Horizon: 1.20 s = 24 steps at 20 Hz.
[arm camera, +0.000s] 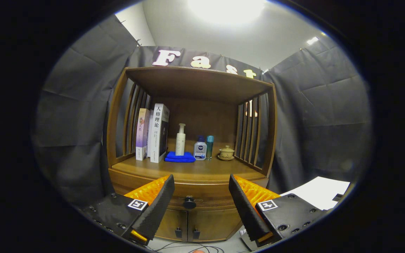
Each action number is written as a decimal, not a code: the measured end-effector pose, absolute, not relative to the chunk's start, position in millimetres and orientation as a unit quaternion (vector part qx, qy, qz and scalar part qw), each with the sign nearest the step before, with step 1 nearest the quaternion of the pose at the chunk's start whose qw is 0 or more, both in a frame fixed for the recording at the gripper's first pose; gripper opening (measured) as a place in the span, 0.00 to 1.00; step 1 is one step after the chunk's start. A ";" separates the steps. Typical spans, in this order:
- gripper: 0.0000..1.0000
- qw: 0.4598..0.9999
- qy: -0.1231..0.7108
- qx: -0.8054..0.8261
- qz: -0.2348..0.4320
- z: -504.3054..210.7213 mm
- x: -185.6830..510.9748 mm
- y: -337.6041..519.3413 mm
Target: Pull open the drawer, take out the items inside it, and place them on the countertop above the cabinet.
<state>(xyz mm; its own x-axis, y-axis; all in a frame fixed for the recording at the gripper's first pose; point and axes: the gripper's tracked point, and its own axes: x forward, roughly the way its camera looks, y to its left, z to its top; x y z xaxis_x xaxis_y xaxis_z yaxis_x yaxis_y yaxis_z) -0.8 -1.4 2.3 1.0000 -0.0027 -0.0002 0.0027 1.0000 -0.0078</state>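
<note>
Gripper view has the fingers spread wide open with nothing between them, pointed straight at a wooden cabinet. Sitting right in the gap between the fingers is the drawer, shut, with its dark round knob just ahead, not touched. Below that are two little doors with dark handles. Up on the counter above the drawer: two books standing upright at the left, a pump bottle on a folded blue cloth, then a small bottle with a blue cap, a teal one right beside it, and a lidded cup on a saucer. Some white paper lies off to the right, beyond the right finger.
</note>
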 end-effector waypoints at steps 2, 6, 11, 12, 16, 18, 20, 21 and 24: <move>0.98 1.000 0.000 -0.001 -0.003 2.8 -2.3 -2.7; 0.98 1.000 -0.001 0.000 -0.004 3.2 -1.3 -3.5; 0.98 1.000 -0.001 0.001 -0.006 4.0 0.9 -4.2; 0.98 1.000 -0.003 0.002 -0.005 6.2 3.4 -3.3; 0.98 1.000 -0.006 -0.005 -0.012 11.6 17.9 -5.2; 0.98 1.000 -0.003 -0.010 -0.014 10.2 28.2 -2.7; 0.98 1.000 -0.003 -0.013 -0.015 7.0 40.6 1.9; 0.98 1.000 -0.002 -0.016 -0.015 3.8 48.1 4.6; 0.98 1.000 0.020 -0.020 -0.007 -16.9 71.2 17.5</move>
<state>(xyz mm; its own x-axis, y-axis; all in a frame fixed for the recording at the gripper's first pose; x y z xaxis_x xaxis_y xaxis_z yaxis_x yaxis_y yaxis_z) 71.2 17.5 -16.9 0.9991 -0.0138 -0.0403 0.0122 0.9991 -0.0399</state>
